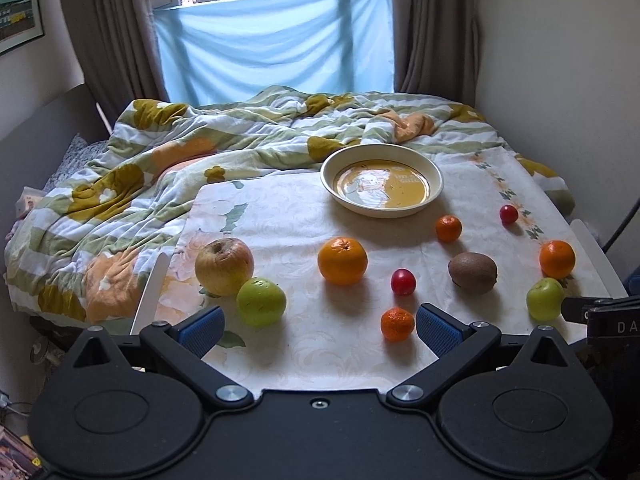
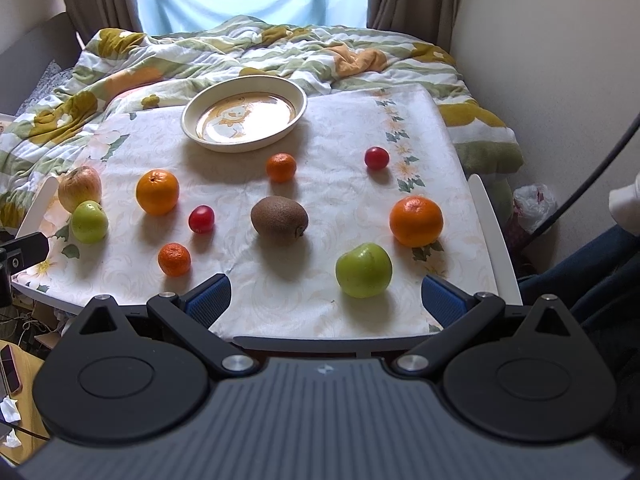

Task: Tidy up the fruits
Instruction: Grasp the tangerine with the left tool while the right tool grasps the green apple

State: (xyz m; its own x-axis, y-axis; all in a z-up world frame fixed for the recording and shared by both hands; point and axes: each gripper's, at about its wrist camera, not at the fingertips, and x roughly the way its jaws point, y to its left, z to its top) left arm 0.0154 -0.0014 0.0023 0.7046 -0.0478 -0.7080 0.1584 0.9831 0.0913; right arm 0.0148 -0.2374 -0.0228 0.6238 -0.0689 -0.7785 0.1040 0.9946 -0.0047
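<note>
Both my grippers, left (image 1: pixel 318 326) and right (image 2: pixel 326 298), jaws apart, empty. Plate (image 2: pixel 192 128) at 12 o'clock, bare. Green apple (image 2: pixel 363 270) nearest right; approach low, centre it, close gently.

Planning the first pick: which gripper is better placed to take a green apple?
Right. The right gripper is open with a green apple just ahead between its fingers; the left gripper's nearest apple sits off-centre.
</note>
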